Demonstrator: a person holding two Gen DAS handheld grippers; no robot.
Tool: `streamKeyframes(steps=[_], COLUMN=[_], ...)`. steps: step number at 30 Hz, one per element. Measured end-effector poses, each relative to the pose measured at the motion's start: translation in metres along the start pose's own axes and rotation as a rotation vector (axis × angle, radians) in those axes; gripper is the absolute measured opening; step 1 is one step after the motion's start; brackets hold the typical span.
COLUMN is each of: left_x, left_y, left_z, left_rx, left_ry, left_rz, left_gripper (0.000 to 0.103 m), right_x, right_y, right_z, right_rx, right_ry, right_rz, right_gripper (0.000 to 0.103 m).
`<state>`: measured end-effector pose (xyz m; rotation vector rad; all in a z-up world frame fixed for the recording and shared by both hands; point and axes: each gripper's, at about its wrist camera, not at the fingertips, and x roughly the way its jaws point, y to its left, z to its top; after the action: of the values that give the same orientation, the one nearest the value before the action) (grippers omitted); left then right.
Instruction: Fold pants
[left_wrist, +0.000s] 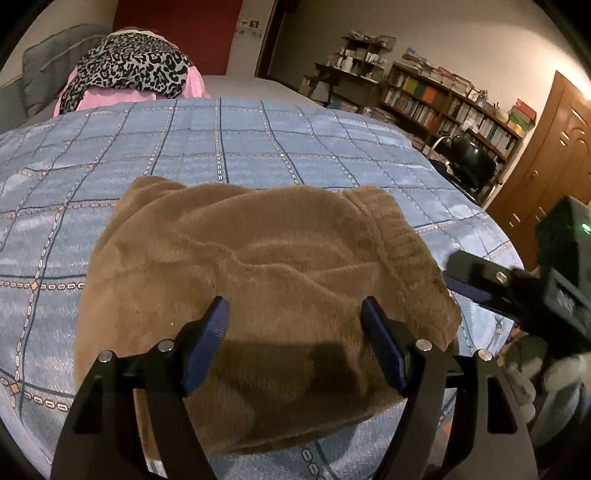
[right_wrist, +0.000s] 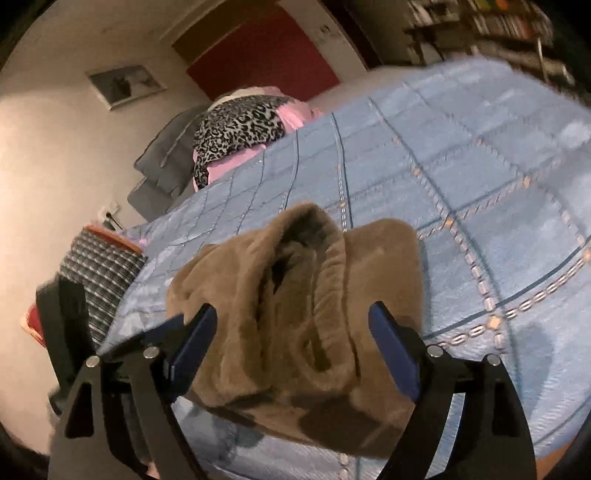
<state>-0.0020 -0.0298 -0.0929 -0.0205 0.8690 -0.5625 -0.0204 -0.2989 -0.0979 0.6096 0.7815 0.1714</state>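
Pants (left_wrist: 258, 280), brown and fleecy, lie as a thick folded bundle near the bed's near edge, on the blue checked bedspread (left_wrist: 221, 147). From the left wrist view I judge the long axis to run across my line of sight, waistband ribbing toward the right end. My left gripper (left_wrist: 295, 325) hangs wide and empty right over the near edge of the bundle; my right gripper (right_wrist: 291, 332), also spread and holding nothing, faces the open waistband end, just beside it.
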Motion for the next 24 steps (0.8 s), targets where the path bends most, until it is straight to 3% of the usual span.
streamKeyframes(steps=[3, 7, 13, 17, 24], left_x=[0.0, 0.0, -0.002, -0.014, -0.032], left_y=[-0.001, -0.001, 0.001, 0.007, 0.022], left_z=[-0.005, -0.012, -0.014, -0.008, -0.001], left_rx=[0.001, 0.011, -0.003, -0.015, -0.02], left_ry=[0.003, 0.003, 0.002, -0.023, -0.072], left_rz=[-0.003, -0.003, -0.012, -0.019, 0.008], left_gripper=[0.076, 0.076, 0.076, 0.076, 0.079], right_x=[0.025, 0.048, 0.054, 0.038, -0.025], right_y=[-0.008, -0.01, 0.006, 0.011, 0.014], right_z=[0.004, 0.002, 0.002, 0.009, 0.023], right_rx=[0.061, 0.08, 0.012, -0.017, -0.031], right_ry=[0.068, 0.107, 0.131, 0.08, -0.064], right_rz=[0.043, 0.021, 0.007, 0.012, 0.011], right_gripper=[0.084, 0.084, 0.044, 0.021, 0.019])
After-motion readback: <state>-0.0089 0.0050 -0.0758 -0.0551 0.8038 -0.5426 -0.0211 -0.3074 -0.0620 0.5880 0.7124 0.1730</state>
